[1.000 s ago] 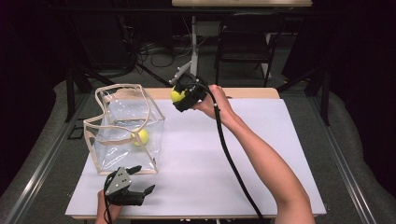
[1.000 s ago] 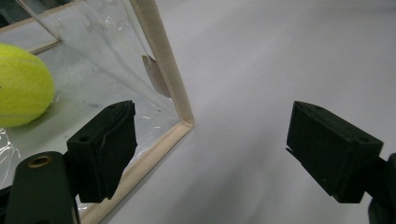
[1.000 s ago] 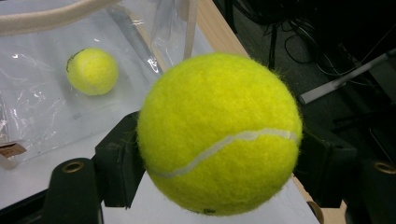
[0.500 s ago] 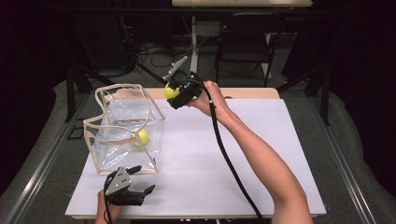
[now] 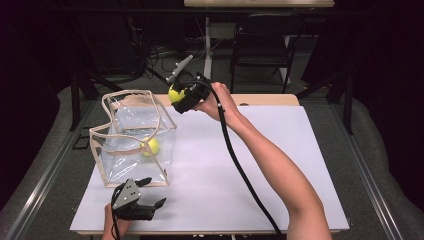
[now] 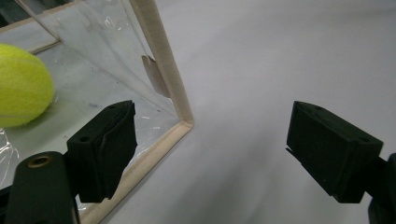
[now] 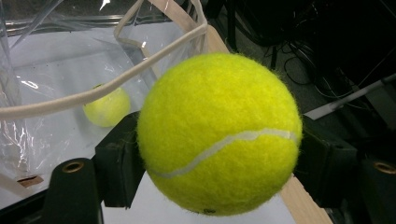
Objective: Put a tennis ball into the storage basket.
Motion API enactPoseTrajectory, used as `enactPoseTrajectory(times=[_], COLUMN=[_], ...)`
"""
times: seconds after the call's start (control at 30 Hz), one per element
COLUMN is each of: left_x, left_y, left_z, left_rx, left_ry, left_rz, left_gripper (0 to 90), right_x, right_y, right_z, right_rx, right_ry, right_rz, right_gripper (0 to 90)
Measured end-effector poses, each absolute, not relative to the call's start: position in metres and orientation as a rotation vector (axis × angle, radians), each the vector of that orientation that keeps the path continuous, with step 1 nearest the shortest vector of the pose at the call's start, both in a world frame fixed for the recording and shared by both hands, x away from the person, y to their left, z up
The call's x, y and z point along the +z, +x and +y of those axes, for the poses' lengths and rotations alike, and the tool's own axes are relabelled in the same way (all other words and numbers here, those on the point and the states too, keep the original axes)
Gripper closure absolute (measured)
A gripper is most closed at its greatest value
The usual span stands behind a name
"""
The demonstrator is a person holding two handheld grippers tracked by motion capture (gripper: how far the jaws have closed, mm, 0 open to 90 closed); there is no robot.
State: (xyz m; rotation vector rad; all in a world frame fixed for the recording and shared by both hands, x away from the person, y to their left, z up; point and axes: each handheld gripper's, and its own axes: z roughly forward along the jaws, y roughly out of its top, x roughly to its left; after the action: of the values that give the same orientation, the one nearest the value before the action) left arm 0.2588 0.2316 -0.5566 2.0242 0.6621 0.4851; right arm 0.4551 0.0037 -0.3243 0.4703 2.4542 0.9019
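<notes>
A yellow tennis ball is clamped between the jaws of my right gripper, held in the air just right of the top rim of a clear plastic bag with beige trim. A second tennis ball lies on the bag's bottom. My left gripper rests near the table's front edge, open, with nothing between its jaws, beside the bag's near corner.
A white sheet covers the wooden table. A dark chair, a stand and cables sit on the floor beyond the far edge. Metal rails run along both sides.
My right gripper has carried the ball a little left and upward, closer to the bag's open top. The left gripper has stayed put.
</notes>
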Motion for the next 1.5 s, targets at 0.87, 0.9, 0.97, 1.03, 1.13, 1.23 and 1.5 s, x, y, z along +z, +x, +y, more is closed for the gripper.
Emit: enactPoseTrajectory(times=[0.87,0.9,0.97,1.03,1.13,1.23,1.5], left_x=[-0.556,-0.556,-0.557,-0.557,-0.557,-0.556,-0.556], left_y=[0.258,0.258,0.259,0.259,0.258,0.258,0.258], left_z=[0.232,0.232,0.232,0.232,0.232,0.232,0.232], left_rx=[0.484,0.483,0.482,0.483,0.482,0.483,0.484], left_ry=[2.023,2.022,2.024,2.024,2.023,2.022,2.024], left_rz=[0.661,0.661,0.662,0.662,0.662,0.66,0.656], left_gripper=[16.0,16.0,16.0,16.0,16.0,16.0,16.0], right_x=[-0.31,-0.31,-0.31,-0.311,-0.312,-0.313,-0.317], right_y=[0.454,0.455,0.454,0.454,0.453,0.453,0.451], right_z=[0.029,0.03,0.033,0.036,0.04,0.044,0.053], right_rx=[0.93,0.937,0.939,0.939,0.942,0.944,0.967], right_ry=[0.425,0.419,0.424,0.417,0.407,0.399,0.396], right_rz=[2.436,2.438,2.438,2.438,2.443,2.443,2.452], right_gripper=[26.2,26.2,26.2,26.2,26.2,26.2,26.2])
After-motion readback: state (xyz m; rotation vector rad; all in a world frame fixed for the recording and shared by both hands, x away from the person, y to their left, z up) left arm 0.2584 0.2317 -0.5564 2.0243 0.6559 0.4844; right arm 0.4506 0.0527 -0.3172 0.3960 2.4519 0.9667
